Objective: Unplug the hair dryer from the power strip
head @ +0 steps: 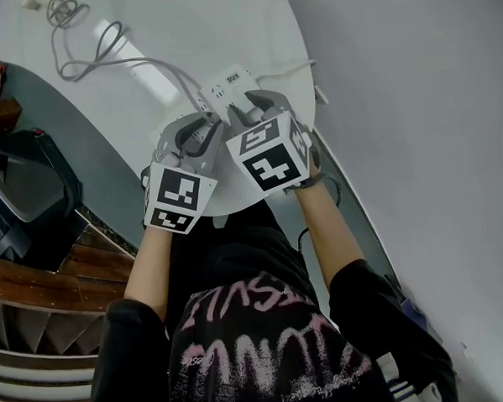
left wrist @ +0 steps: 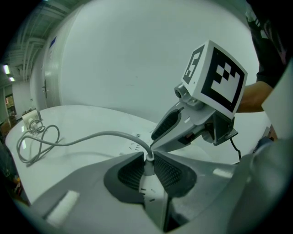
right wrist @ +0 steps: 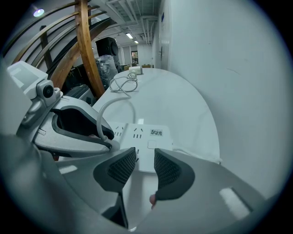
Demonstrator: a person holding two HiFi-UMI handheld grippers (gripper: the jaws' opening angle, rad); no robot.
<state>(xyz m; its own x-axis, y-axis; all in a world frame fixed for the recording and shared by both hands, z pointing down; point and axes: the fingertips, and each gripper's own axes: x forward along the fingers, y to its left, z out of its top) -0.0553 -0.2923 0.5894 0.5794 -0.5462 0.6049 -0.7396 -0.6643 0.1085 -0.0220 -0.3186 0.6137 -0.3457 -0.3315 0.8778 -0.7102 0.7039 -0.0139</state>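
Observation:
A white power strip (head: 228,84) lies on the round white table (head: 226,29), near its front edge. My left gripper (head: 205,124) is shut on a white plug (left wrist: 147,176), whose grey cable (left wrist: 91,137) curves off to a loose coil (head: 65,12) at the table's far end. Whether the prongs sit in the socket is hidden. My right gripper (head: 256,105) hovers over the strip's (right wrist: 143,137) near end. Its jaws stand a narrow gap apart, with nothing between the pads (right wrist: 167,170). The two grippers are side by side and almost touching. No hair dryer body is clearly in view.
A small white box (left wrist: 29,119) sits by the coiled cable (right wrist: 123,84). The strip's own cord (head: 287,68) runs right, toward the grey wall (head: 414,103) close beside the table. Left of the table are wooden steps (head: 37,283) and dark equipment (head: 24,191).

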